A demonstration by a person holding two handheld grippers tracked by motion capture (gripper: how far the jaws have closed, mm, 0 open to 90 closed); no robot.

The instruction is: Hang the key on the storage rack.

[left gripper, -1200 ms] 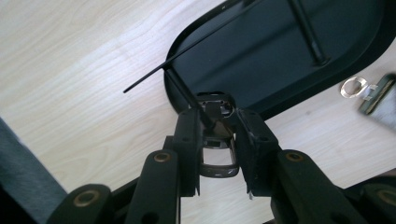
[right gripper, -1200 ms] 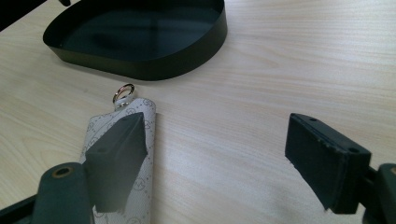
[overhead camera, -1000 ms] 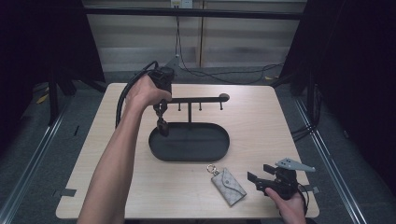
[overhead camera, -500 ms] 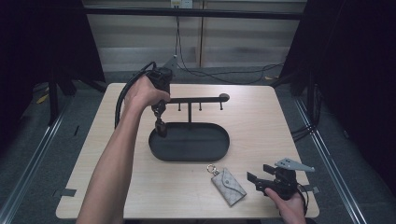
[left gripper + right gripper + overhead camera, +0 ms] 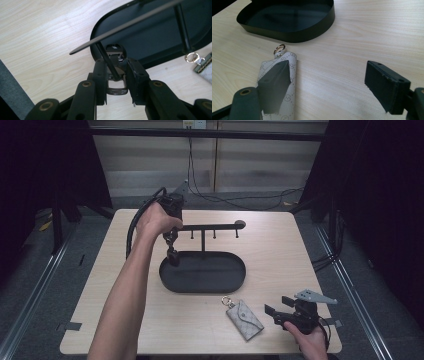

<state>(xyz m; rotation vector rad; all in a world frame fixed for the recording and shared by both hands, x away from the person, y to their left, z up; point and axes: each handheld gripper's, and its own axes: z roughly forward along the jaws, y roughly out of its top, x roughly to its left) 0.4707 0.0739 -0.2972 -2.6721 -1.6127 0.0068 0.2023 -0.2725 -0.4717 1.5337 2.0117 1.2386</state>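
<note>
Two grippers are in your hands over a pale wooden table (image 5: 125,270), the biggest thing in the high view. On it, toward the middle, sits a black oval tray (image 5: 235,275) with a low wall; from its rear rises a post that carries a thin horizontal rail (image 5: 210,226) with short pegs hanging below it. The rail runs above the tray's far edge and ends in a round knob at the right.

Your left gripper (image 5: 172,254) points down at the rail's left end, your forearm stretched across the table from the near edge. In the left gripper view its jaws stand close together, clamped on a dark key fob (image 5: 115,56) with a metal loop at its near end. The fob hangs just at the tray's left rim, and one thin peg crosses in front of it between the jaws. Whether the loop is over that peg, I cannot tell.

Your right gripper (image 5: 276,312) rests low at the table's near right corner, its jaws spread wide with only bare wood between them.

Just beside its left jaw lies a small grey patterned key pouch (image 5: 245,317), flat on the table, apart from the tray and in front of its right end. A small gold ring (image 5: 279,48) at the pouch's far tip points toward the tray wall without touching it.
</note>
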